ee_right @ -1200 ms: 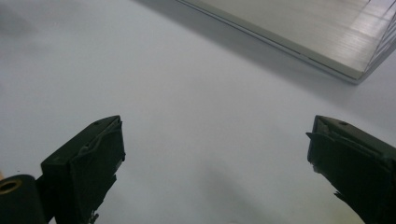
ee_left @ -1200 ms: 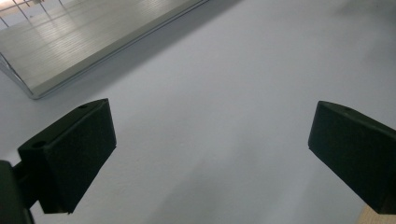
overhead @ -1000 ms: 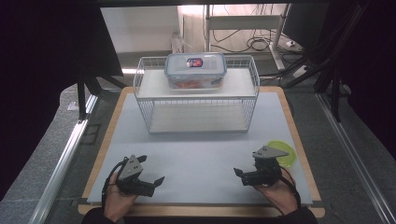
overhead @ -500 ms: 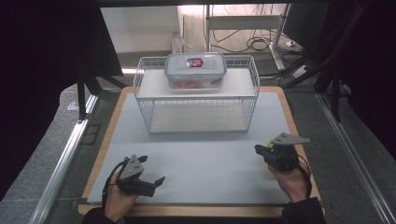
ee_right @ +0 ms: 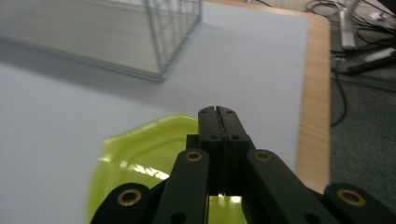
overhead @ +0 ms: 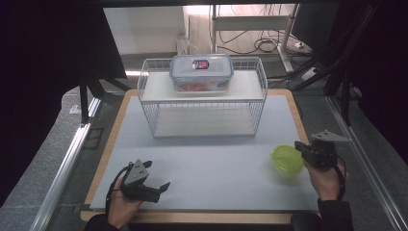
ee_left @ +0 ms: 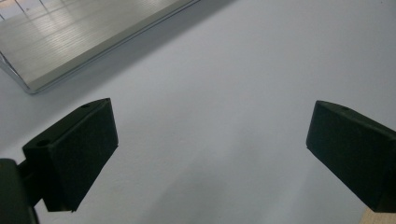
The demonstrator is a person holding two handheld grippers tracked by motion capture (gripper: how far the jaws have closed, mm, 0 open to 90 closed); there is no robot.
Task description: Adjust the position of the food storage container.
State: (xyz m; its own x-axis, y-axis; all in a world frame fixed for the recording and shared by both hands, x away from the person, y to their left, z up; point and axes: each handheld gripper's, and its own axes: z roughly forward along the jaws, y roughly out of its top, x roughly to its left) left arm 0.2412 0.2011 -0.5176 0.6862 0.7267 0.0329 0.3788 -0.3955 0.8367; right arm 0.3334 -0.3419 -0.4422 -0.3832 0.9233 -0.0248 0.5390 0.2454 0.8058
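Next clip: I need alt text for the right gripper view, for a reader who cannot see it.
The right gripper, its black jaws pressed shut with nothing between them, hangs over a translucent green bowl on a white mat. A wire basket shelf stands beyond, and the table's wooden edge runs along the right.

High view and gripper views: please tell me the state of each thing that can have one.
Left gripper: open, jaws wide apart, nothing between them.
Right gripper: shut, jaws pressed together, over the bowl's edge.
Bowl: upright on the mat, empty.
Box: lid on, upright on top of the rack.
Rack: upright, lower shelf empty.
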